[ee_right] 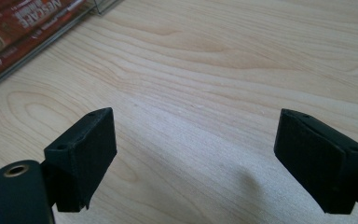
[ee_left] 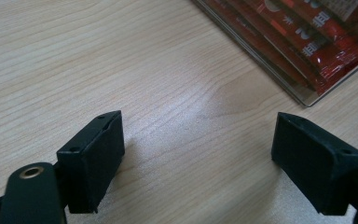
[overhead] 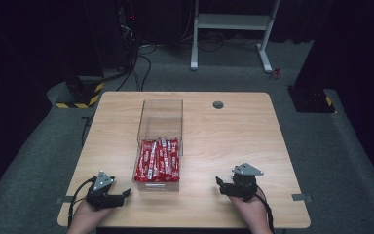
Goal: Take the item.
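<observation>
Both tools, the left tool (overhead: pixel 121 195) and right tool (overhead: pixel 222 184), rest wide open and empty, flanking the sachet-filled clear box (overhead: pixel 158 146).

Beyond the light wooden table (overhead: pixel 253 146), with a round grey grommet (overhead: pixel 218 105) near its far edge, a white metal frame (overhead: pixel 233 22) stands on grey carpet, and a yellow-and-black striped base (overhead: pixel 80 95) sits far left.

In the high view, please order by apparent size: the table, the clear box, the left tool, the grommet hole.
1. table
2. clear box
3. left tool
4. grommet hole
</observation>
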Available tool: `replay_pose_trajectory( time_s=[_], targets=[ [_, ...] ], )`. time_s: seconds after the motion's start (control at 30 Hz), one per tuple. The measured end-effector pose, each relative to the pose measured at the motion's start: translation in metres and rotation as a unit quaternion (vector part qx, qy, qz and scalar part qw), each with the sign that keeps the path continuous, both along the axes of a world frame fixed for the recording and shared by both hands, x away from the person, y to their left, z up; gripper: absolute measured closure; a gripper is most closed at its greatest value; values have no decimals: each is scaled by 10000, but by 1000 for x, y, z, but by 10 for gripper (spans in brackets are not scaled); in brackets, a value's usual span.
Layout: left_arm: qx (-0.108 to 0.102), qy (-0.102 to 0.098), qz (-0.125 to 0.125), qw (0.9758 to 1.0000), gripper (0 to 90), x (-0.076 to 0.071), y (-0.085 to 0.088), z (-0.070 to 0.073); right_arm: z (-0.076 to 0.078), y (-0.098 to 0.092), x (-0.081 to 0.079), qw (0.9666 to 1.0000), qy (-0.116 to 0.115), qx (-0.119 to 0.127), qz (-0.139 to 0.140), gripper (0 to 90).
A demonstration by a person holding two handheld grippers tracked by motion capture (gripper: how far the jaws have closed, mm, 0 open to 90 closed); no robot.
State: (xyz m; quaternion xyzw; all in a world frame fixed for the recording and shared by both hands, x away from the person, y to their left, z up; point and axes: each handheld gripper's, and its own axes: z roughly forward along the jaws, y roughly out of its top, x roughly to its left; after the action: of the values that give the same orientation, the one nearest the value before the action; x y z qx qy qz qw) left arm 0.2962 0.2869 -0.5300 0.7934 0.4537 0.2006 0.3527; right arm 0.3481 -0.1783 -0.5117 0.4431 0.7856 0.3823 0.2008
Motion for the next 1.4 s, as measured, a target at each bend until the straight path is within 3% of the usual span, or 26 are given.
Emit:
replay_pose_trajectory(
  time_s=[0.37,0.8,1.4],
  targets=[
    [15,10,-10,10000,174,0,0,0,20,12,-7,9992,-256,215,221,135],
    [6,14,-1,10000,174,0,0,0,37,27,-6,9980,-417,103,474,144],
    [1,17,2,10000,174,0,0,0,54,50,-3,9959,-552,230,673,146]
  ],
)
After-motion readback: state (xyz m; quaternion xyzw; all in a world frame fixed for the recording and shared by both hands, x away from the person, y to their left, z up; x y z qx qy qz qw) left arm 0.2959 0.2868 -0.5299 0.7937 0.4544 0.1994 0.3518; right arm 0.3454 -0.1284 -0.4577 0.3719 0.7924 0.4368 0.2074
